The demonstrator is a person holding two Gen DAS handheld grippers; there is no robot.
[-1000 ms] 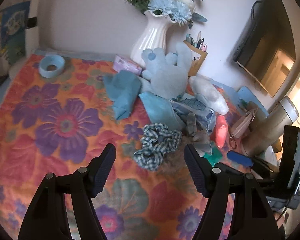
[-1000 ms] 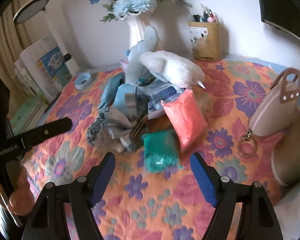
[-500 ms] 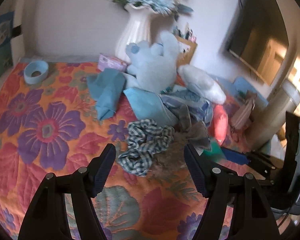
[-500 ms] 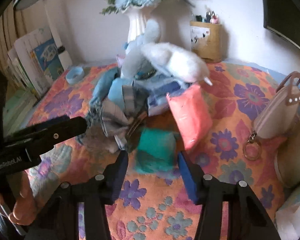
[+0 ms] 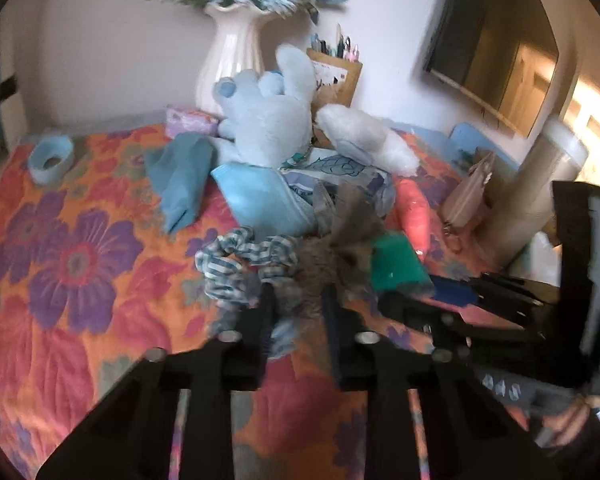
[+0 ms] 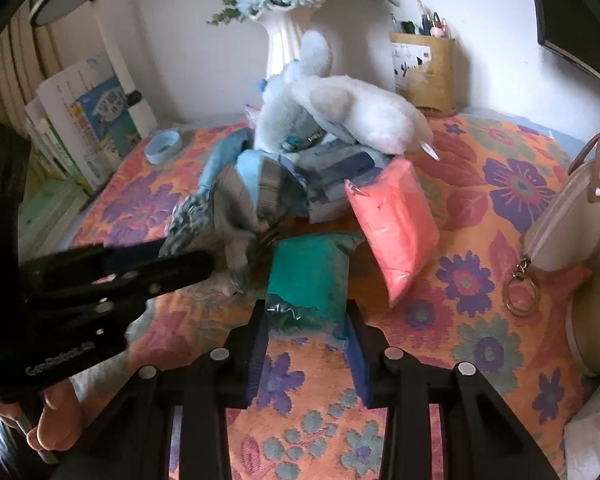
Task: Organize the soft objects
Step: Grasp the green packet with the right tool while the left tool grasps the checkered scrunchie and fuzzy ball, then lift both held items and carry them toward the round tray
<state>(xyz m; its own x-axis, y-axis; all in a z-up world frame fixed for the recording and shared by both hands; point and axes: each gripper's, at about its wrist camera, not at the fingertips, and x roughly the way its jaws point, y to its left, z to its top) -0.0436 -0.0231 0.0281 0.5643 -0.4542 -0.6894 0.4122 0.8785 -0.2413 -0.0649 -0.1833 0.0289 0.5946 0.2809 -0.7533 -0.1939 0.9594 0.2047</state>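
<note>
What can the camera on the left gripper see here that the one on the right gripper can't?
Only the left wrist view shows the left gripper head-on, shut on the checked scrunchie, plus the dark screen on the wall.

Only the right wrist view shows the right gripper from behind, its jaws just closing around the green packet, plus the stacked books at the wall.

Both show the blue plush toy, the white vase, the pink packet and the flowered cloth.

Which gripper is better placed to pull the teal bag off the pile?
Right. The right gripper already straddles the teal bag, jaws just closing on it. The left gripper is shut on the scrunchie.
</note>
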